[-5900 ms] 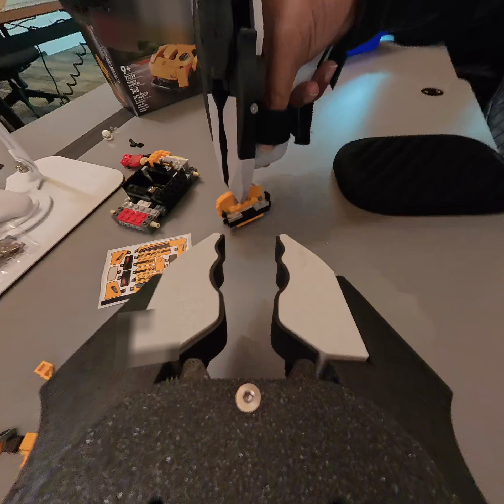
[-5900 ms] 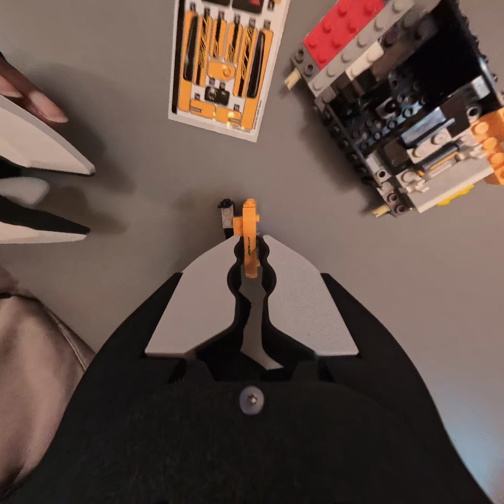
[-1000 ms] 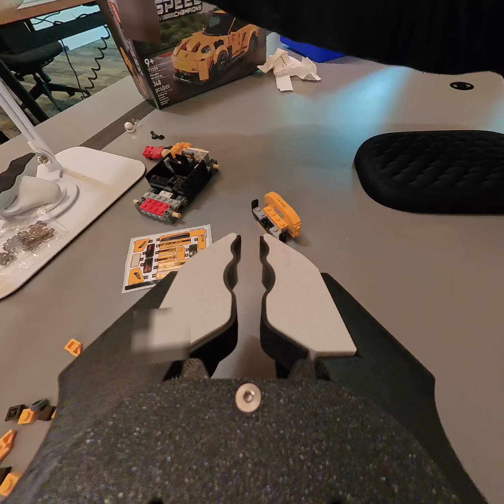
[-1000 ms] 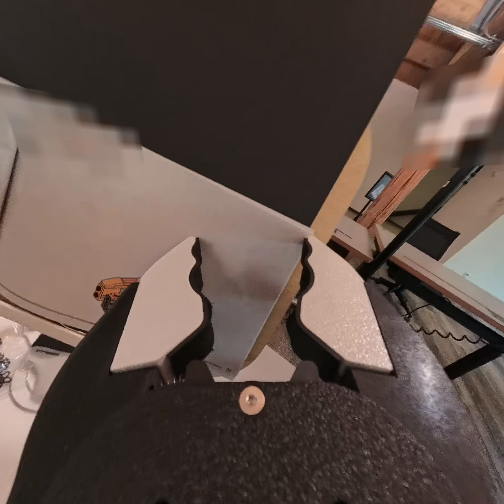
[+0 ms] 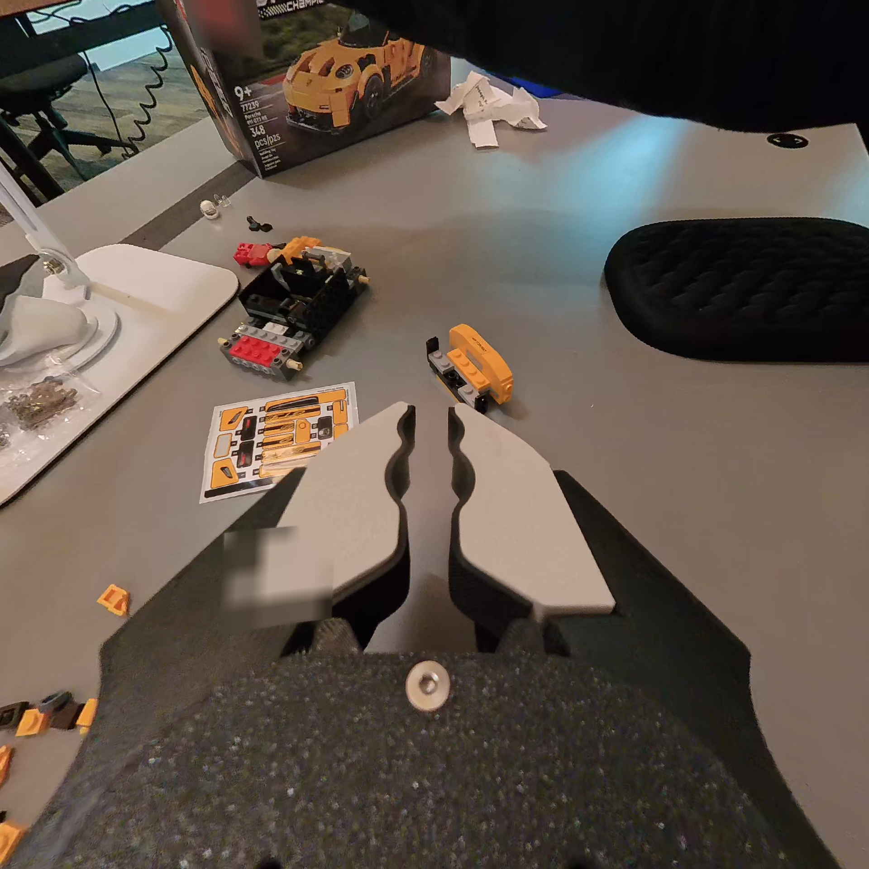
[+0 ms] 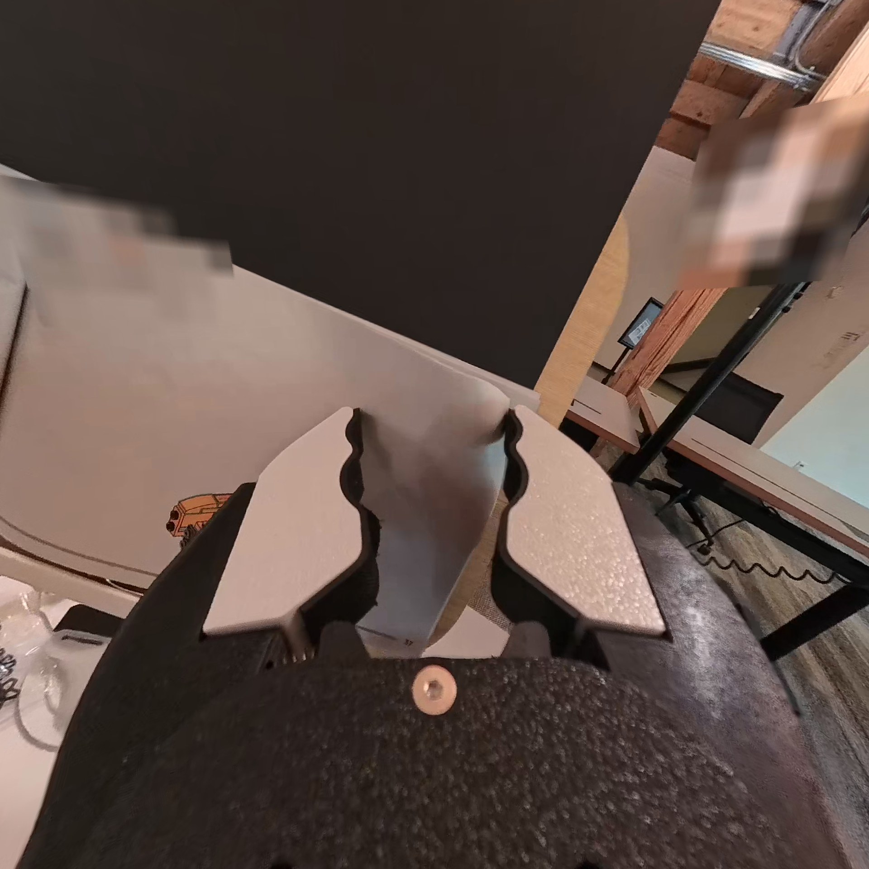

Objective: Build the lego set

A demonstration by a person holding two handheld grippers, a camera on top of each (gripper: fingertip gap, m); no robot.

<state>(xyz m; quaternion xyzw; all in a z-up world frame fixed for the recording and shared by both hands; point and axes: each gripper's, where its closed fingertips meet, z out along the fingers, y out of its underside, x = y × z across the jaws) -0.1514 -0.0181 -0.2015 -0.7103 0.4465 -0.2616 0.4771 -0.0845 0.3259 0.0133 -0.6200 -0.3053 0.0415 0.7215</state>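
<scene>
In the left wrist view, my left gripper hovers above the grey table with a narrow gap between its fingers and nothing in it. A yellow and grey Lego sub-assembly lies just beyond its right fingertip. The black car chassis with a red plate lies farther to the left, and a sticker sheet lies beside the left finger. In the right wrist view, my right gripper is wide open, and a white page of the instruction booklet curls between its fingers. A printed orange car shows on a page to the left.
The set's box stands at the back, with crumpled paper beside it. A black padded mat lies at the right. A white stand base and a bag of parts are at the left. Loose yellow pieces lie near left. Spacing between my two grippers at the tips: around 40 cm.
The booklet page between the right fingers has bent from flat into a curl at its upper right corner. The left gripper has hardly moved.
</scene>
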